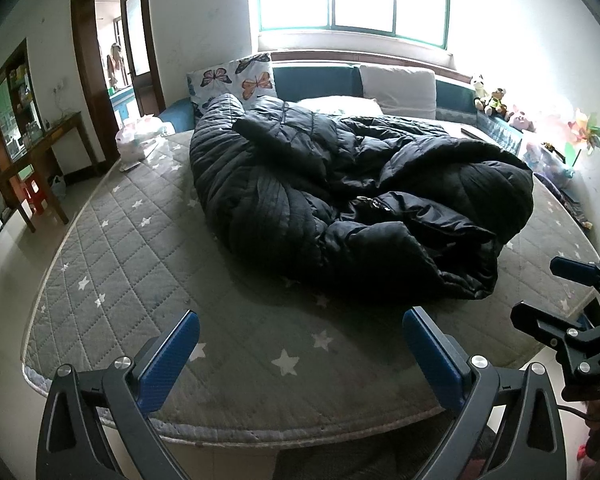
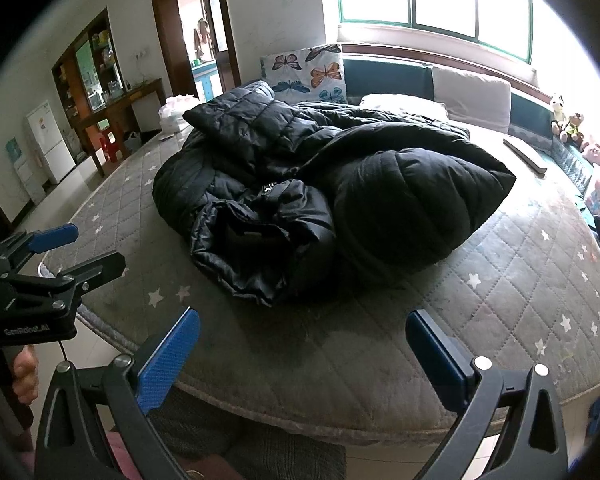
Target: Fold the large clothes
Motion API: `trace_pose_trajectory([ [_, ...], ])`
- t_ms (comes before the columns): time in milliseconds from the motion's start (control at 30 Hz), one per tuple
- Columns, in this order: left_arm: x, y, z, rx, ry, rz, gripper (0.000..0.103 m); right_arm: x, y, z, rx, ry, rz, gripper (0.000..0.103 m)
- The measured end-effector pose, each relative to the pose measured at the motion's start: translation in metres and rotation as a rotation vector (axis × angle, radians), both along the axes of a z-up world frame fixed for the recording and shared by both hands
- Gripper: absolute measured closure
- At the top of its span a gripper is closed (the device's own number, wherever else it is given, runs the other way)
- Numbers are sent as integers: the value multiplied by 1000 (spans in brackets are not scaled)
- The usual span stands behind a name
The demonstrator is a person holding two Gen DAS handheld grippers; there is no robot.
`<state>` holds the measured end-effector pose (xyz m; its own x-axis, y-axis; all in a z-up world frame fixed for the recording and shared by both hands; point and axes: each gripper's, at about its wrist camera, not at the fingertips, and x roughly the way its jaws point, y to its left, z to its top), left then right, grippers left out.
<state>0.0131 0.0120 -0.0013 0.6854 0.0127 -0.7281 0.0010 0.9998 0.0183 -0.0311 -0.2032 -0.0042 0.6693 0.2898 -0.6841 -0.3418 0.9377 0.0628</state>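
A big black quilted down coat (image 1: 340,192) lies crumpled in a heap on the grey star-print mattress (image 1: 140,264). In the right wrist view the same coat (image 2: 320,184) bulges into a rounded lump on its right side, with a zipper near the middle. My left gripper (image 1: 300,328) hovers open over the mattress's near edge, short of the coat, with nothing between its blue pads. My right gripper (image 2: 302,330) is open too, empty, over the near edge. Each gripper appears at the side of the other view: the right gripper (image 1: 540,292), the left gripper (image 2: 84,244).
A butterfly pillow (image 1: 236,80) and white pillows (image 1: 396,84) lean against the blue headboard under a bright window. Stuffed toys (image 1: 496,100) line the right side. A wooden desk (image 1: 40,148) and doorway (image 1: 116,52) stand left. A flat dark bar (image 2: 524,156) lies on the bed's right.
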Motion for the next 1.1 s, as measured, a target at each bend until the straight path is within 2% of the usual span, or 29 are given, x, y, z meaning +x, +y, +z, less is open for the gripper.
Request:
trace_pose_trajectory([
  [433, 8, 3, 3, 13, 5, 3, 0, 6, 3, 2, -4, -3, 21, 0],
  [867, 35, 22, 19, 41, -12, -17, 0, 31, 1, 27, -33, -25, 145, 0],
  [1000, 52, 36, 28, 71, -19, -12, 0, 50, 0, 40, -112, -66, 174, 0],
  [1100, 71, 53, 33, 58, -13, 0, 0, 76, -1, 47, -171, -63, 195, 0],
])
